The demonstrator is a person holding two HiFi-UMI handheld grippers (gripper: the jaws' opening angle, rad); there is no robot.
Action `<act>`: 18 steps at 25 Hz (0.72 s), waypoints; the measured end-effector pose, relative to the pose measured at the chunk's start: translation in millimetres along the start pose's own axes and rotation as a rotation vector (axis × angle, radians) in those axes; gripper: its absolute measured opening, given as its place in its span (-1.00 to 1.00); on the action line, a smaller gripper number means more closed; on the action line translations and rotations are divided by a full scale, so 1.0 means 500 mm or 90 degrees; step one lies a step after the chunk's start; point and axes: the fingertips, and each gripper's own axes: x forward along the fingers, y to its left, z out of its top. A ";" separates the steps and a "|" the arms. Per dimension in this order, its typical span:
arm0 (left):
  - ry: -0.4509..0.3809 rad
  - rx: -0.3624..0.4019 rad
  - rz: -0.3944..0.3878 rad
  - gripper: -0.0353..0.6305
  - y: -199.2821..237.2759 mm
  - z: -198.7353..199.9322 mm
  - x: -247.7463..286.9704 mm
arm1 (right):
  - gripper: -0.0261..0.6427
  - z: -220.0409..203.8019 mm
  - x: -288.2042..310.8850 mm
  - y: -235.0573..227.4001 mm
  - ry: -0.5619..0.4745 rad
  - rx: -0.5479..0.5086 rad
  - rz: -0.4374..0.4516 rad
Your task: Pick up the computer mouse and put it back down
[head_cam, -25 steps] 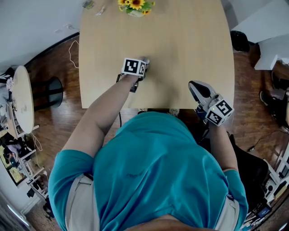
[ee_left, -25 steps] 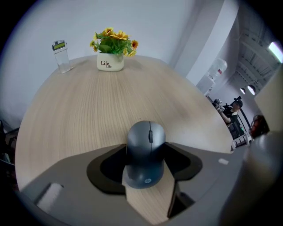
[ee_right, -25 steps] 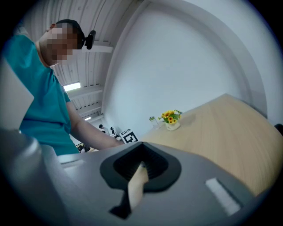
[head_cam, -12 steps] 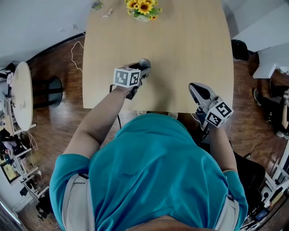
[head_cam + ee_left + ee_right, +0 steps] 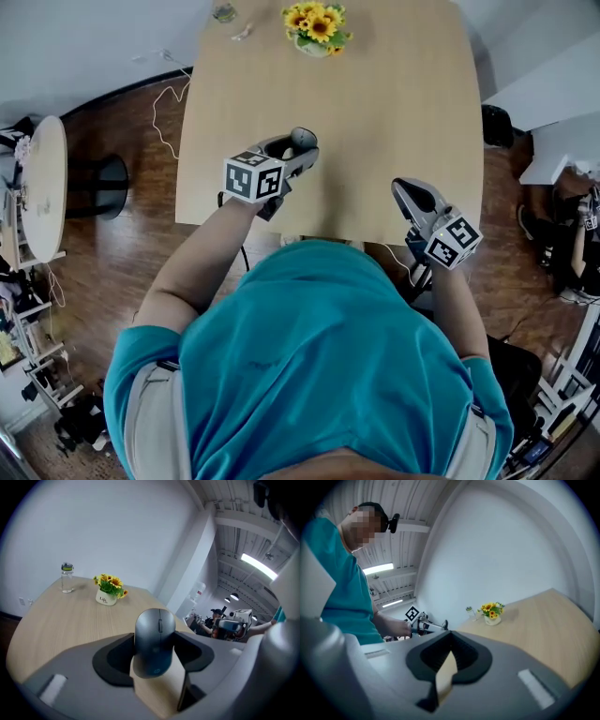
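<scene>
Left gripper [image 5: 294,151]: jaws set wide, clamped on the sides of the computer mouse [image 5: 154,641].
Computer mouse: dark grey, wheel end pointing away from the person, held in the air above the wooden table [image 5: 394,112].
Right gripper [image 5: 403,188]: jaws together, nothing between them, over the table's near edge.
Far end of table: potted sunflowers [image 5: 317,23], small bottle [image 5: 67,577].

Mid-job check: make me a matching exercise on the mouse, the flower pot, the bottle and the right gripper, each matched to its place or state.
1. computer mouse
2. flower pot
3. bottle
4. right gripper

A. far left corner of the table
B. jaws together, nothing between them
C. clamped in the left gripper
D. far end, right of the bottle

Pairs: 1-C, 2-D, 3-A, 4-B
</scene>
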 end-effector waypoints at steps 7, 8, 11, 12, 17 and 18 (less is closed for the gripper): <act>-0.083 0.031 -0.067 -0.06 -0.065 0.052 -0.073 | -0.91 0.032 0.012 0.035 -0.005 -0.026 0.010; -0.097 0.036 -0.079 -0.06 -0.076 0.058 -0.085 | -0.91 0.037 0.012 0.041 -0.006 -0.031 0.012; -0.141 0.059 -0.116 -0.06 -0.112 0.074 -0.121 | -0.91 0.050 0.008 0.057 -0.005 -0.044 0.015; -0.155 0.068 -0.126 -0.06 -0.122 0.078 -0.133 | -0.91 0.052 0.007 0.061 -0.005 -0.047 0.016; -0.214 0.102 -0.169 -0.06 -0.156 0.091 -0.184 | -0.91 0.071 0.004 0.085 -0.009 -0.057 0.022; -0.222 0.105 -0.177 -0.06 -0.159 0.091 -0.191 | -0.91 0.076 0.004 0.090 -0.010 -0.060 0.024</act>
